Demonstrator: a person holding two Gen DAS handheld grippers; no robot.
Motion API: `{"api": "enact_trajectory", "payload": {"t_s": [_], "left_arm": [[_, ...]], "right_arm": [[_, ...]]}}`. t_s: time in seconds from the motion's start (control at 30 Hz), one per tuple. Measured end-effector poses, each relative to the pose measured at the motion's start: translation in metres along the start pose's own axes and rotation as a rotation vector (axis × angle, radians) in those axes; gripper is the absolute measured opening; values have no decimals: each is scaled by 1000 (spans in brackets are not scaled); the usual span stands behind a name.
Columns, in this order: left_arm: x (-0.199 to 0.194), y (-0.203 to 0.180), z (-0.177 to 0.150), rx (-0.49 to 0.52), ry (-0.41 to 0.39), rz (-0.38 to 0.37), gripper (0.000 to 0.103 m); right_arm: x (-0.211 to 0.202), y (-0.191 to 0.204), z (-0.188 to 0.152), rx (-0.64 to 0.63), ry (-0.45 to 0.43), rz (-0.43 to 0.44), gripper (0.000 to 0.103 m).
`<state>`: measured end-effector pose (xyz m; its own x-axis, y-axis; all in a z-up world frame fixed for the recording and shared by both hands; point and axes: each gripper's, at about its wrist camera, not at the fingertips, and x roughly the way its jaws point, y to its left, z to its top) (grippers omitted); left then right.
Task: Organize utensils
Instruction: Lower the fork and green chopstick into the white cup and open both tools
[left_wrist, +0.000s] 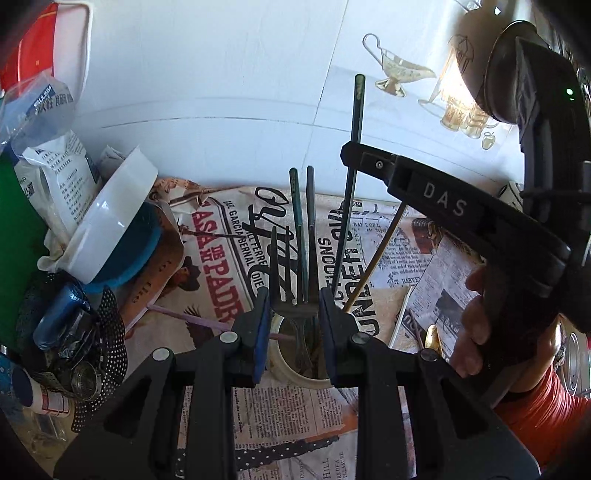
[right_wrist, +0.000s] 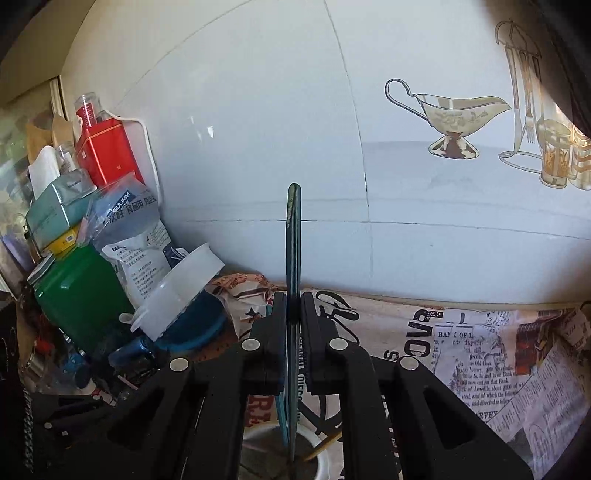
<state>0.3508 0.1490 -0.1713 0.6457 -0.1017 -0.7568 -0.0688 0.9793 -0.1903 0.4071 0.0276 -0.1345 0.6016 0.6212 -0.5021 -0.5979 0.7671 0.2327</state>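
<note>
Nearest in the left wrist view, the left gripper (left_wrist: 291, 317) stands partly open with a fork (left_wrist: 291, 295) between its blue pads; the fork's neck sits in the gap, tines pointing up, and whether the pads actually press on it cannot be told. Directly below the fork is a white cup (left_wrist: 295, 365) standing on the newspaper-print cloth (left_wrist: 221, 258), with two dark chopsticks (left_wrist: 303, 221) and a thin wooden stick (left_wrist: 373, 266) rising out of it just behind the tines. To the right, the right gripper (left_wrist: 349, 157) is clamped tight on a dark green chopstick (left_wrist: 354, 147), which stands nearly upright with its lower end angling down toward the cup. In the right wrist view the same chopstick (right_wrist: 293, 251) runs straight up through the closed fingers, the cup's rim (right_wrist: 321, 454) below them. Farther left lies a tilted white tub (left_wrist: 114, 229) among packets, and beyond everything the tiled wall (left_wrist: 221, 92).
</note>
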Motion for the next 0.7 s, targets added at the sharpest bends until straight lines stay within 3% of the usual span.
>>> {"api": "enact_trajectory", "payload": {"t_s": [0.7], "left_arm": [[32, -5, -17, -3, 89, 58, 24]], "right_arm": [[-8, -4, -54, -46, 222, 10, 7]]}}
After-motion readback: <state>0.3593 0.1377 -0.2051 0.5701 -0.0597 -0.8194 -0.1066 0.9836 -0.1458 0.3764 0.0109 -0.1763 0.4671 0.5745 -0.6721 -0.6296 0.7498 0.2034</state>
